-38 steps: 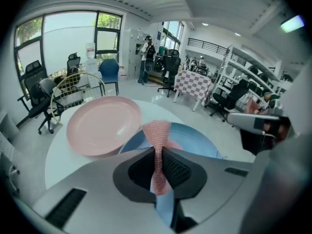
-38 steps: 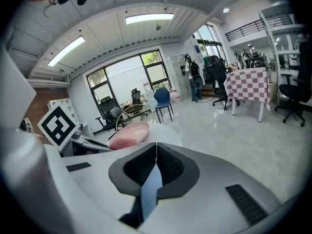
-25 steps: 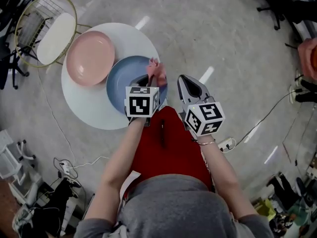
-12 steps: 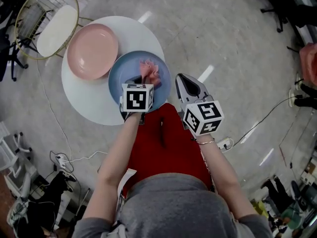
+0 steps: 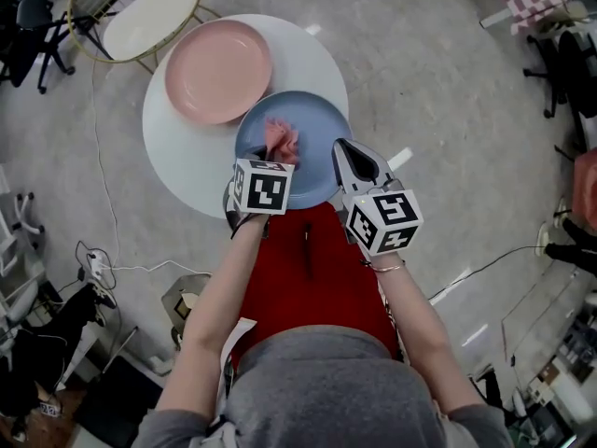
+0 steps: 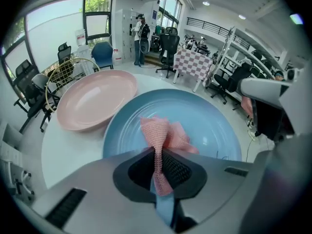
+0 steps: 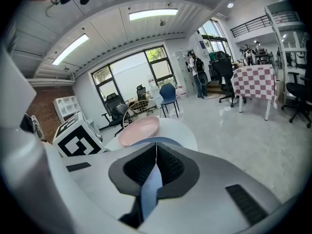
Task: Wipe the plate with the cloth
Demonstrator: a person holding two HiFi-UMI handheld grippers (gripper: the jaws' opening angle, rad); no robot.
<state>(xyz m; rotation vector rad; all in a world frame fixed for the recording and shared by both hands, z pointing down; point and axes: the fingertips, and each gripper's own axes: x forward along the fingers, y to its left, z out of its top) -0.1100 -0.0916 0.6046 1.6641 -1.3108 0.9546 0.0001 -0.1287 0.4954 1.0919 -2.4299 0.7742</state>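
Note:
A blue plate (image 5: 308, 171) lies on the round white table (image 5: 177, 147), at its near right side. My left gripper (image 5: 270, 157) is shut on a crumpled pink cloth (image 5: 281, 138) that rests near the plate's middle. In the left gripper view the cloth (image 6: 163, 133) rises from between the pads of the left gripper (image 6: 158, 165) over the blue plate (image 6: 209, 118). My right gripper (image 5: 347, 153) has its jaws together, tips over the plate's right rim. The right gripper (image 7: 156, 152) pinches nothing visible; the plate's rim (image 7: 156, 141) shows just beyond it.
A pink plate (image 5: 218, 71) sits on the far part of the table, overlapping the blue one. A gold wire chair with a white seat (image 5: 149, 12) stands beyond the table. Cables (image 5: 103, 269) lie on the floor at left. Office chairs and a checkered table (image 7: 256, 79) stand further off.
The cloth in the left gripper has slid from the blue plate's far right rim towards its middle. The right gripper's tips, earlier beside the plate, are now over its right rim.

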